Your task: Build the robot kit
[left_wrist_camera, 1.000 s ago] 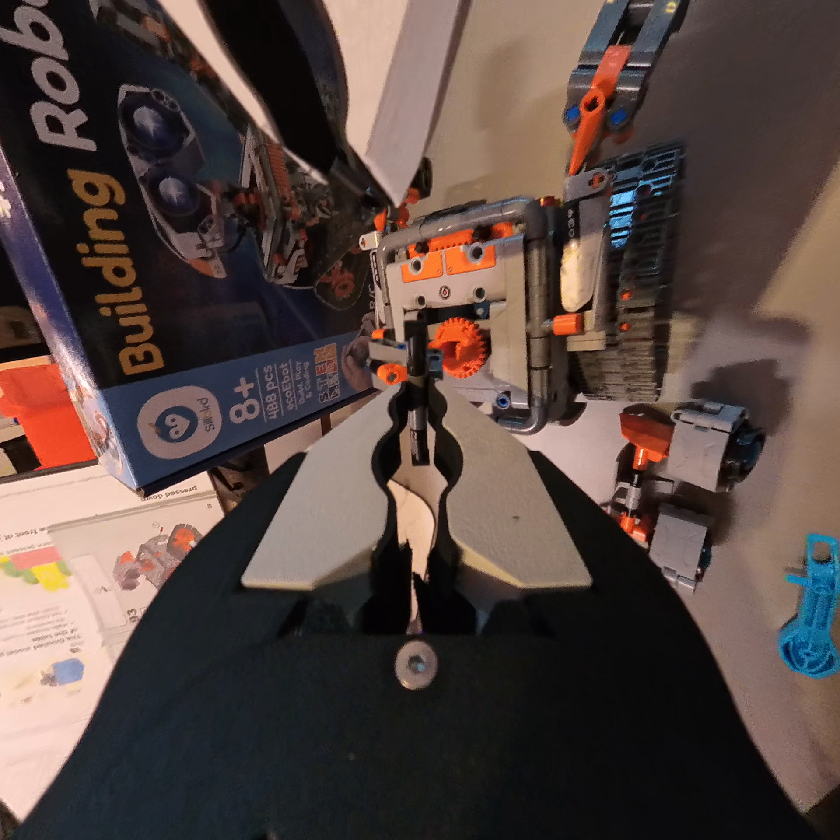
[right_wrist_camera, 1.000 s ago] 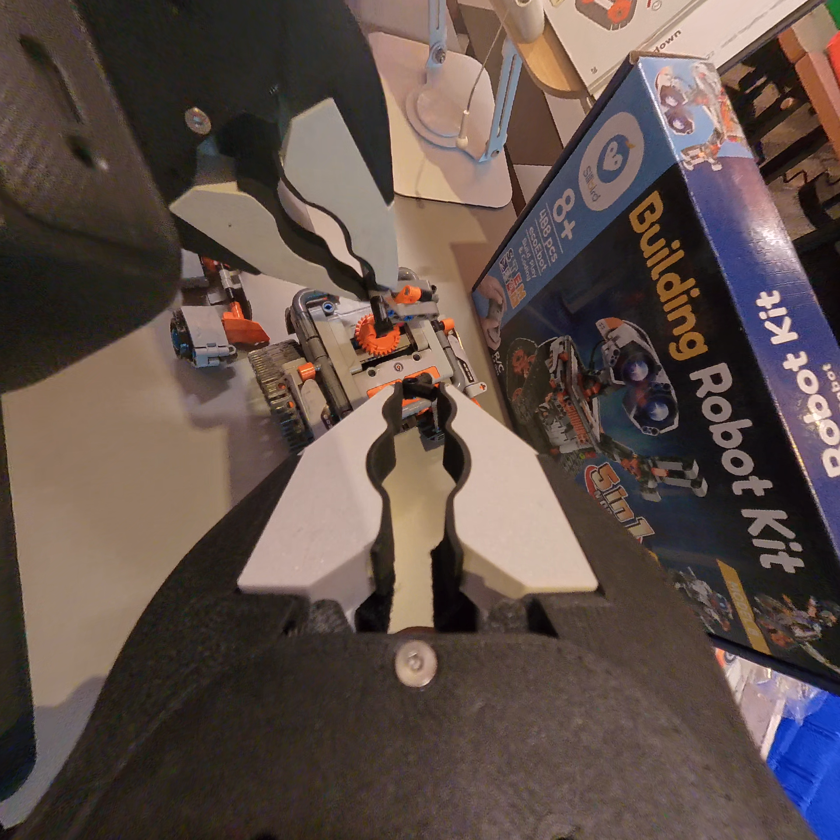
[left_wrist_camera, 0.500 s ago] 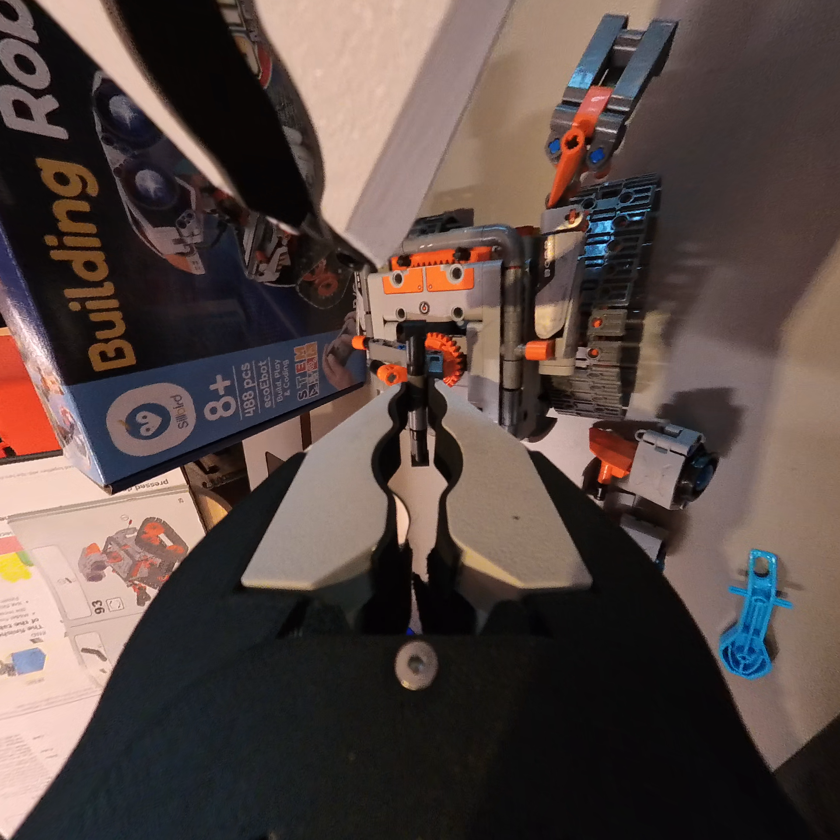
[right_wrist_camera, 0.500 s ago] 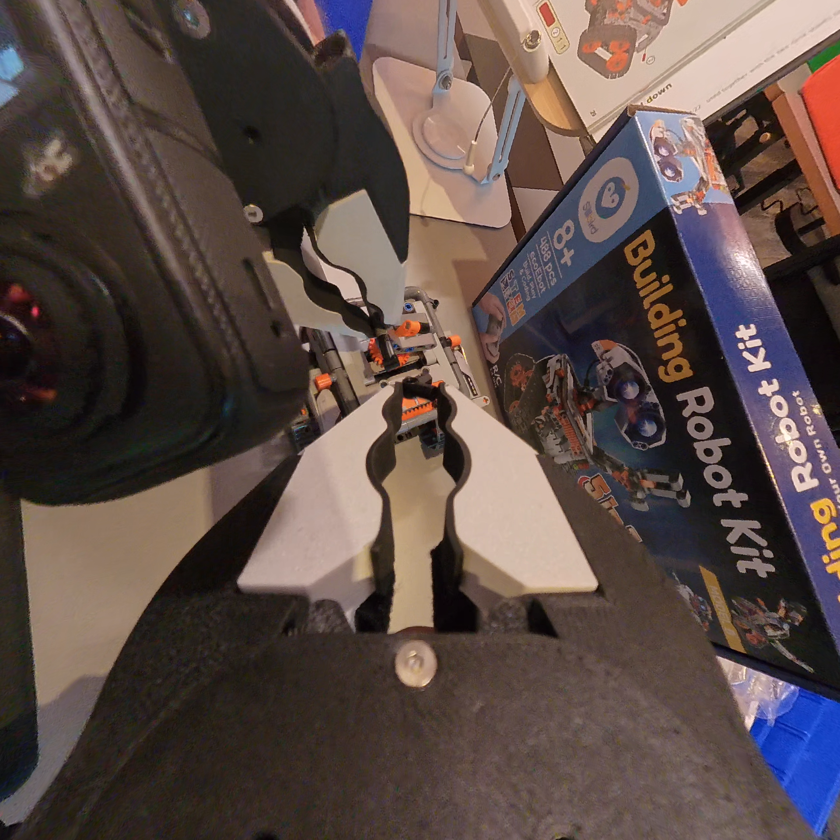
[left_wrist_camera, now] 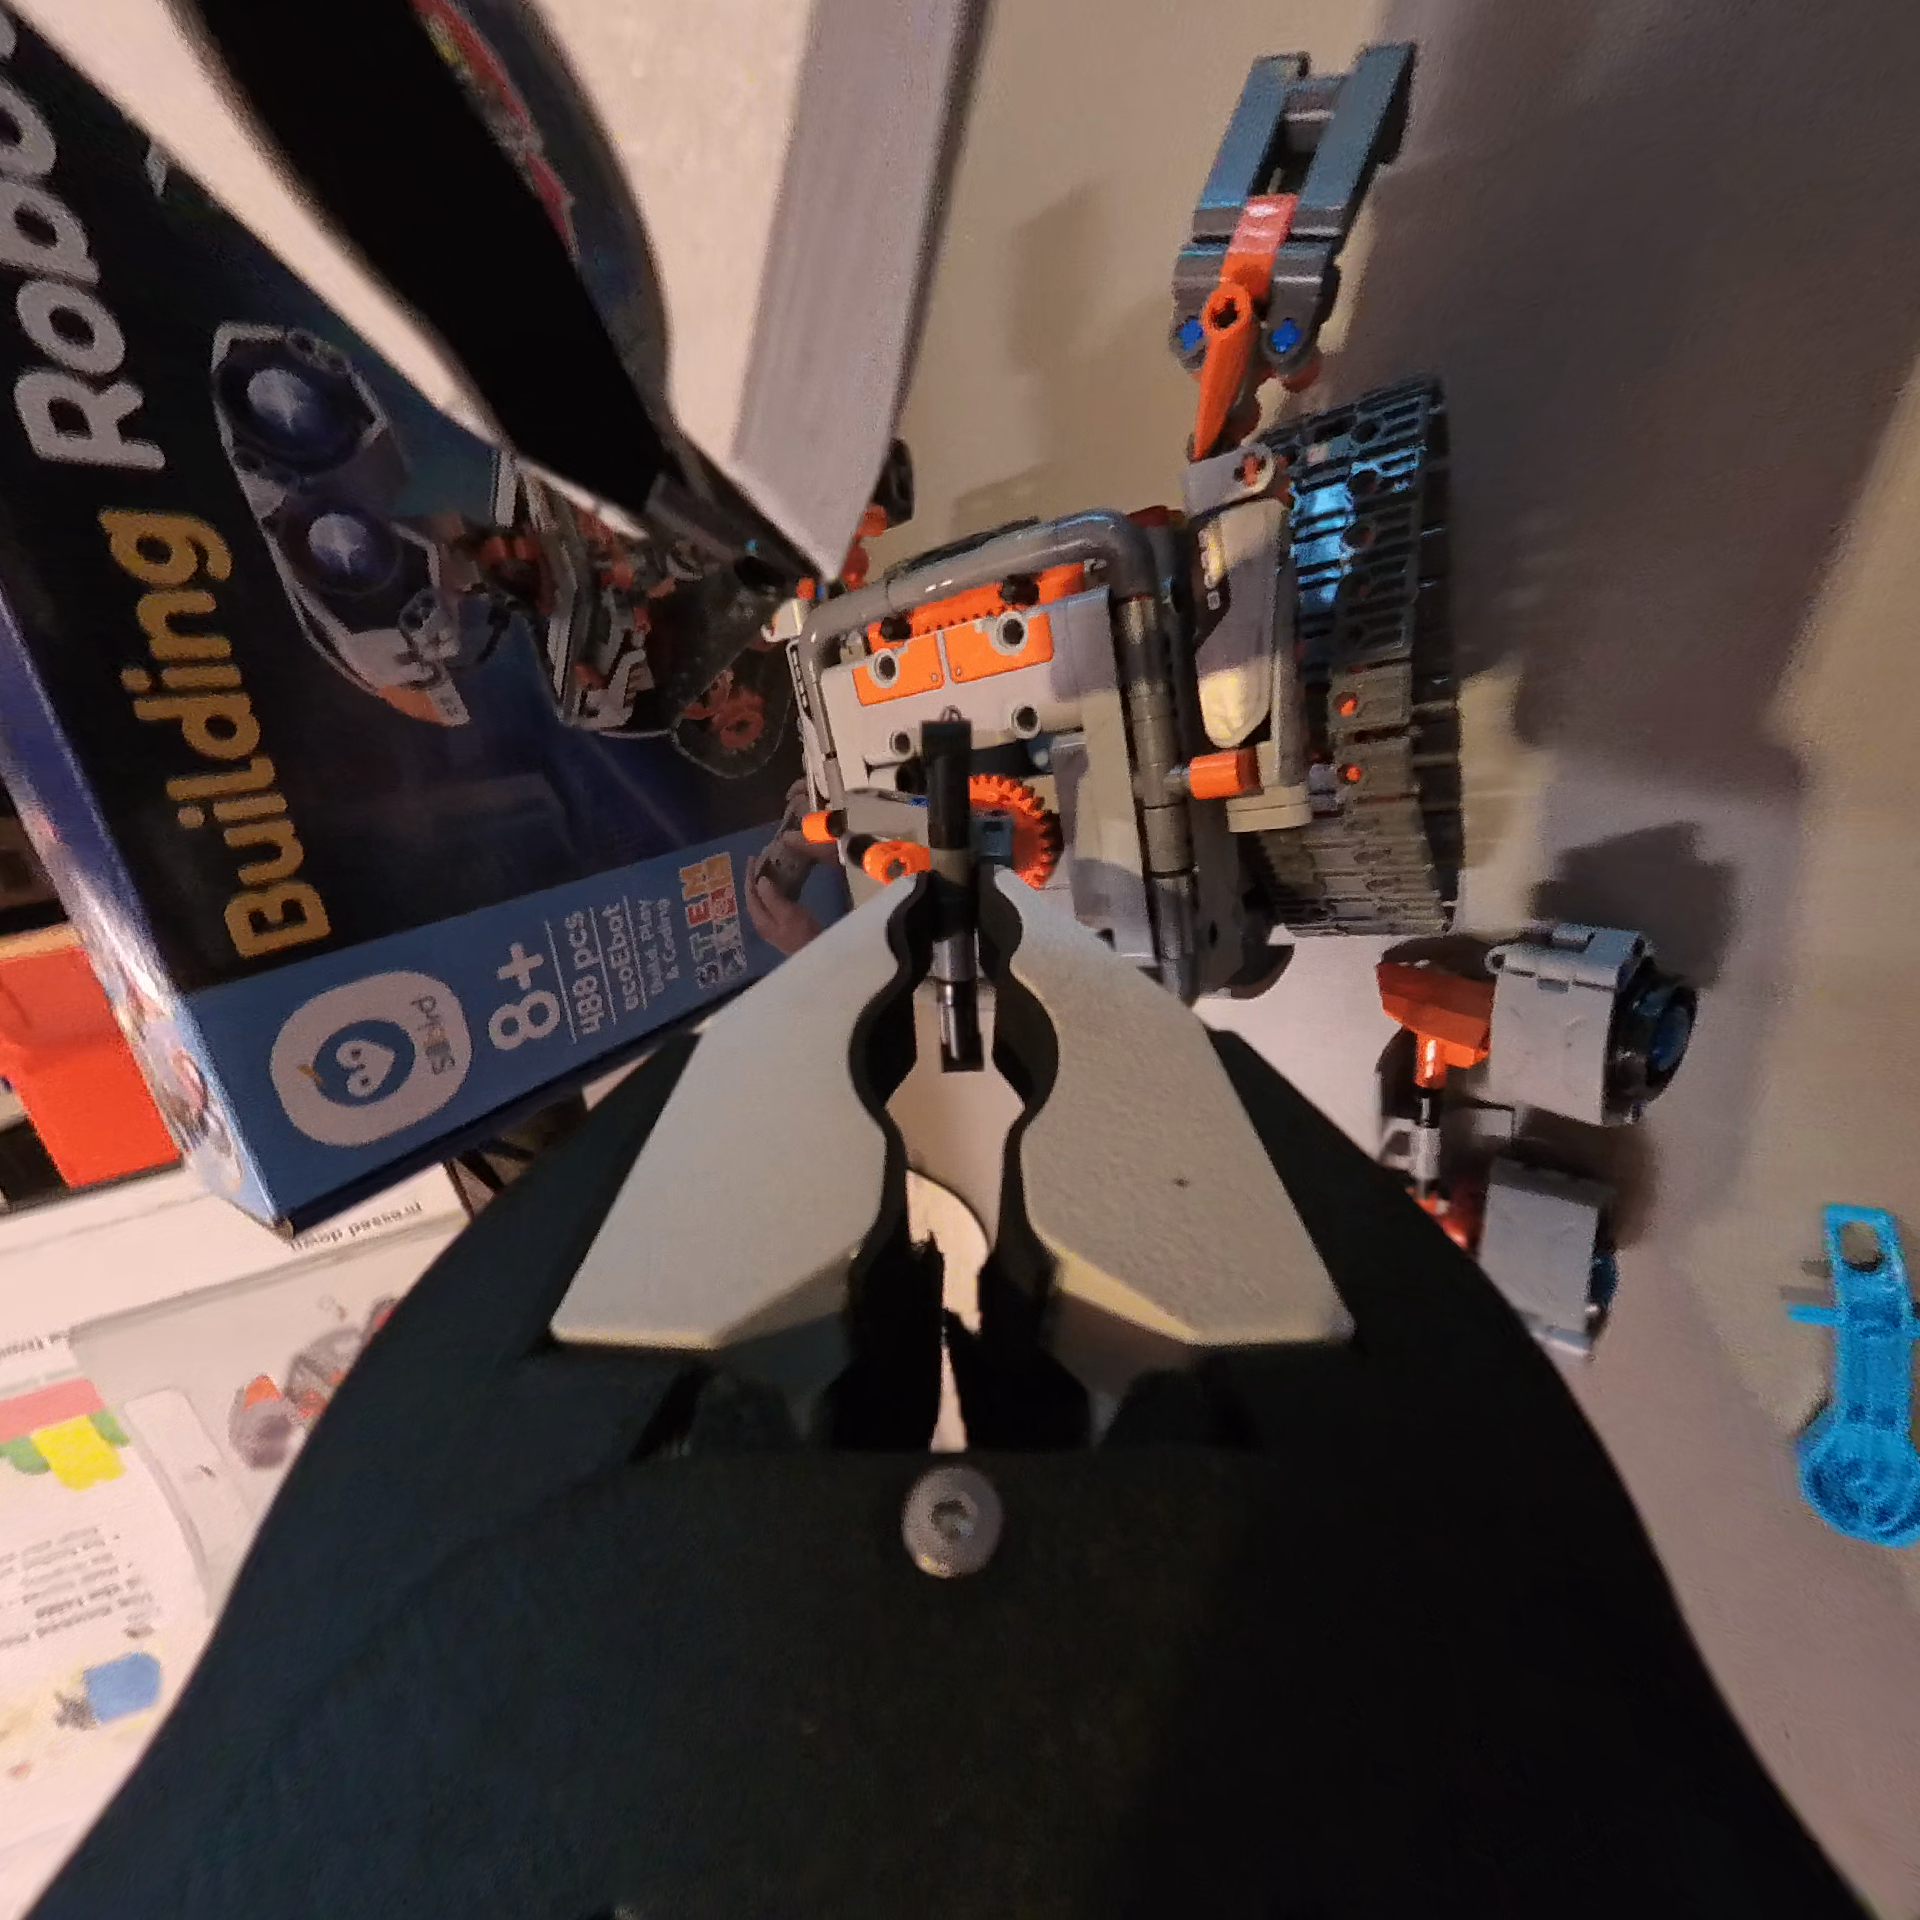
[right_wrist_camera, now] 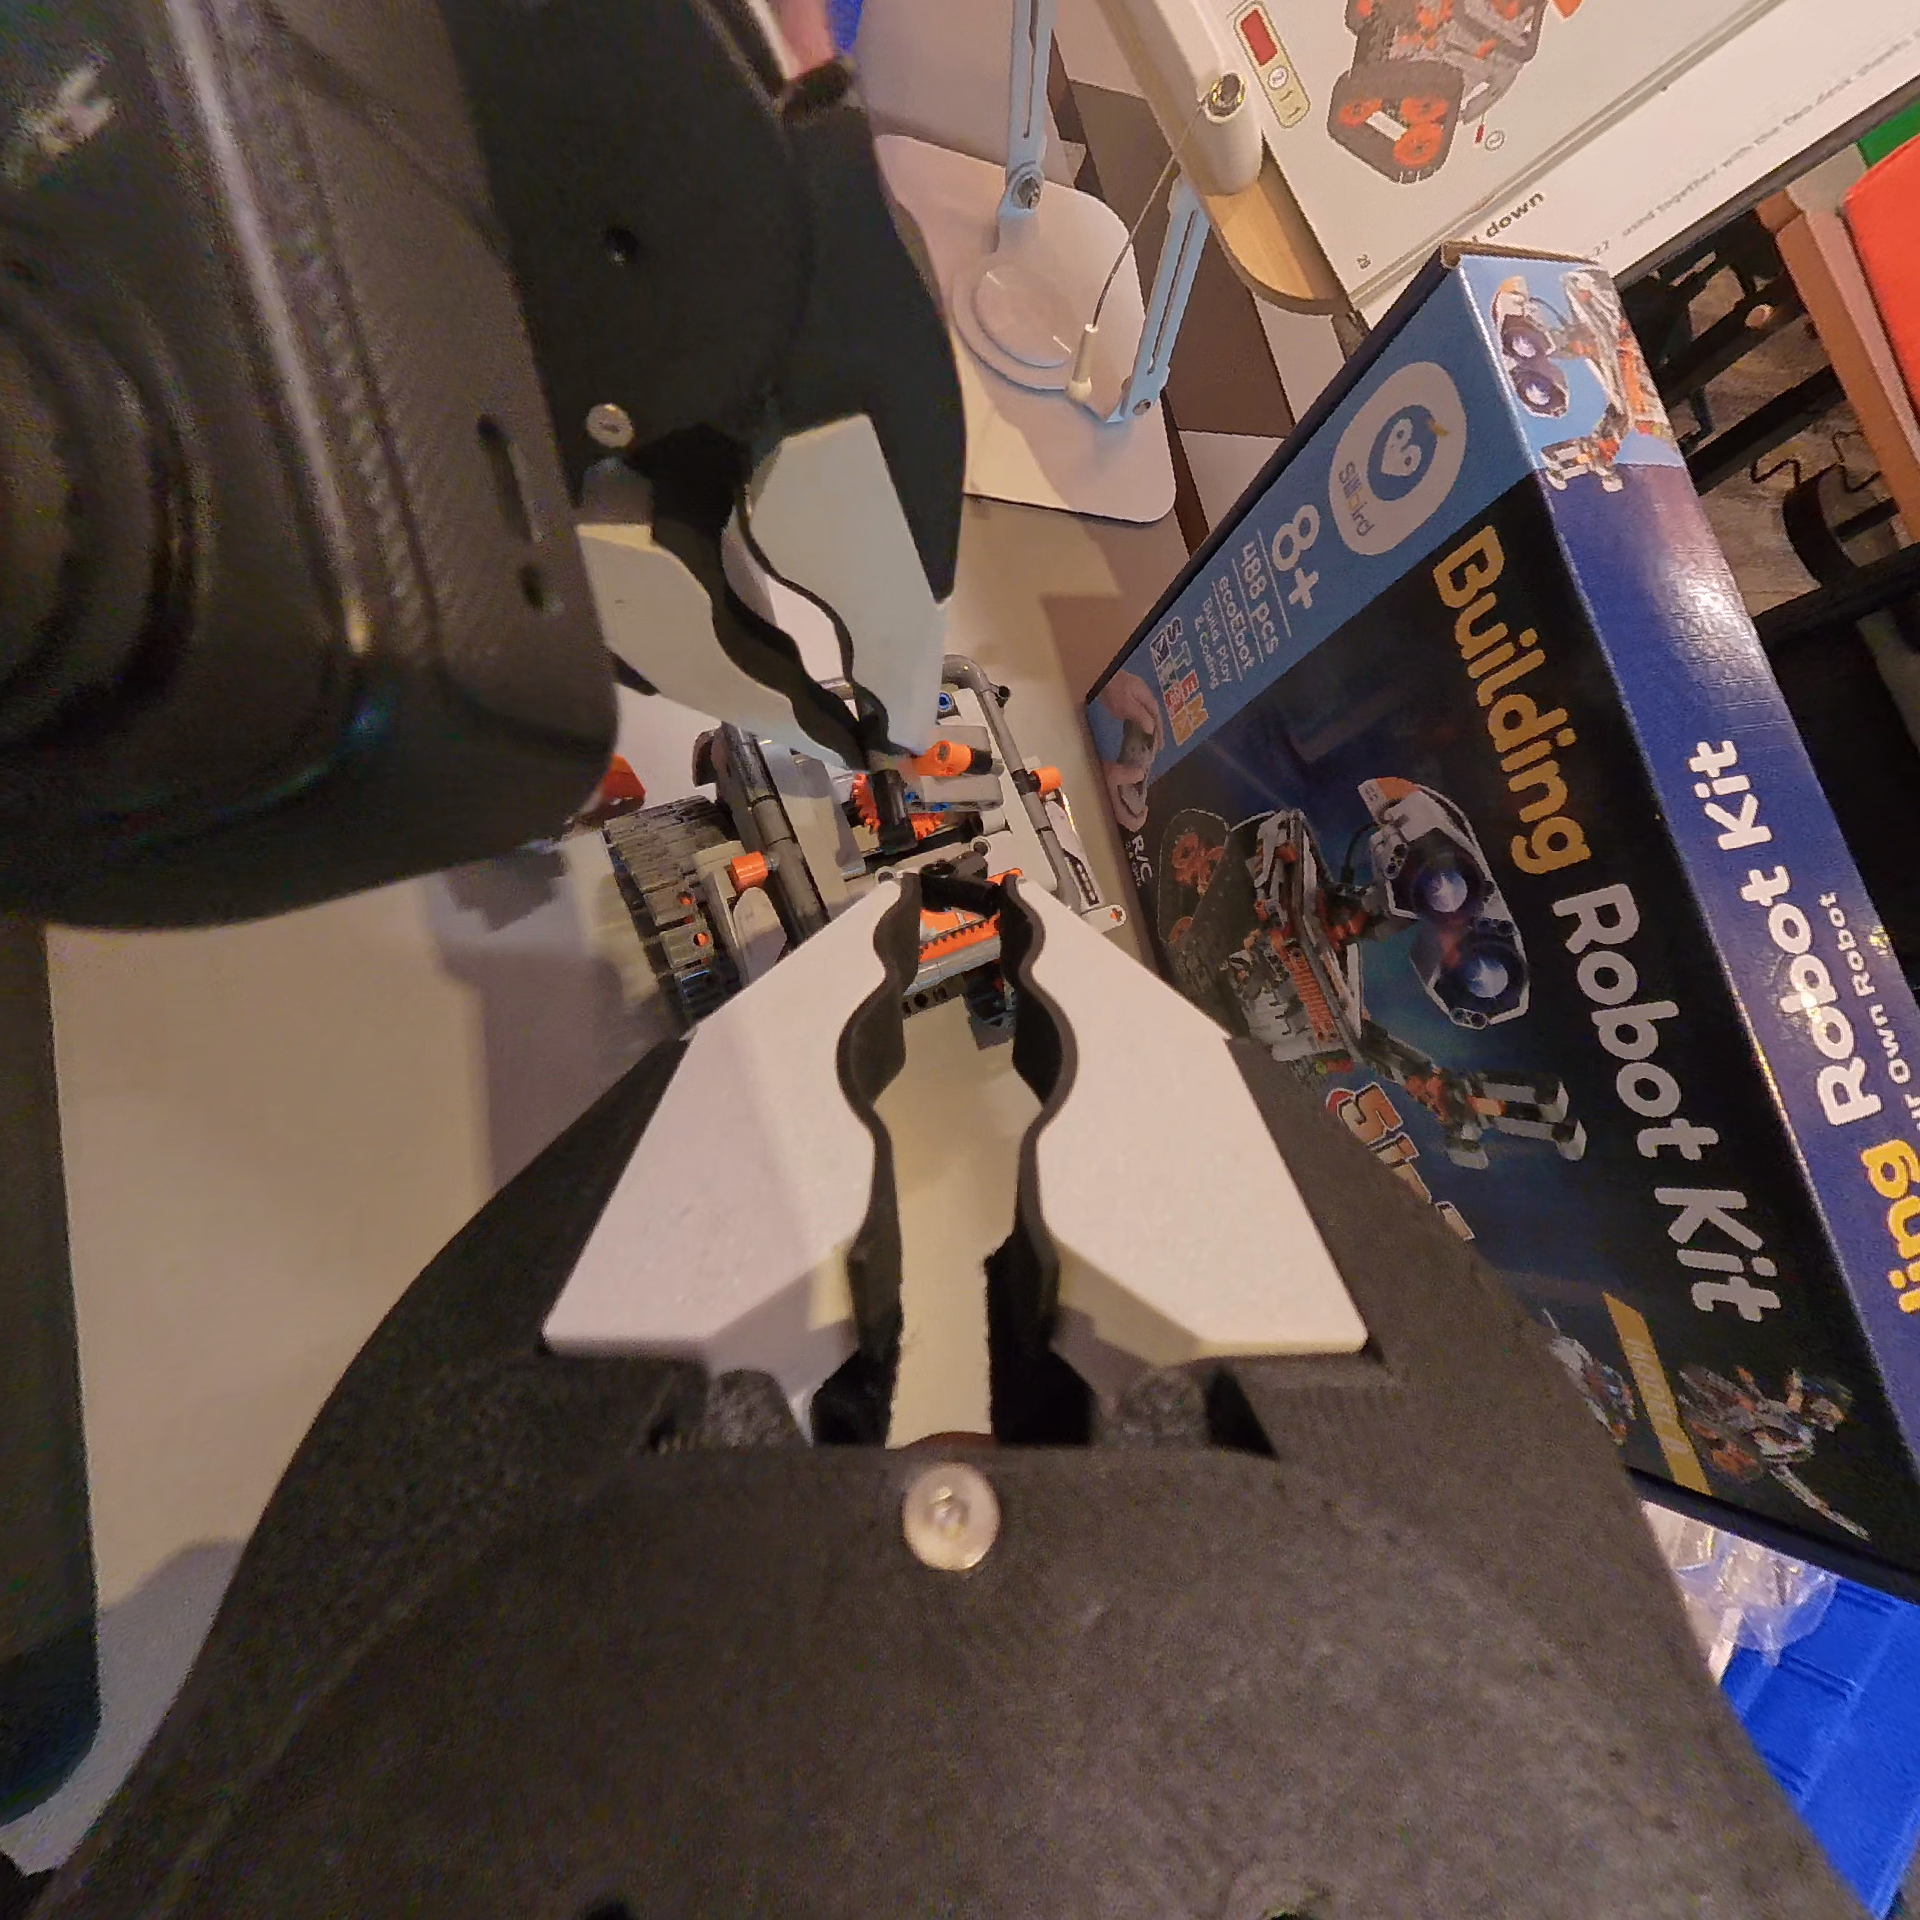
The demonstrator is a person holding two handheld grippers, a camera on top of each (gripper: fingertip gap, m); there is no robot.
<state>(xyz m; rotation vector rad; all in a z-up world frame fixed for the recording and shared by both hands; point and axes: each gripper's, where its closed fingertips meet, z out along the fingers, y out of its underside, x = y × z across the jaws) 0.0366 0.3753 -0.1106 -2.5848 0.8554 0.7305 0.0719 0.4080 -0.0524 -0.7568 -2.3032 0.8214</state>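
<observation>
The left tool (left_wrist_camera: 954, 894) grips a black rod (left_wrist_camera: 951, 883) at the toy robot (left_wrist_camera: 1122, 748); the right tool (right_wrist_camera: 961, 894) pinches a black peg (right_wrist_camera: 956, 889) on it, beside the box (right_wrist_camera: 1507, 831).

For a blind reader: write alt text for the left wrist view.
The left gripper pinches a thin black axle against a grey-and-orange tracked brick robot on a pale table, beside a blue cardboard kit box.
</observation>
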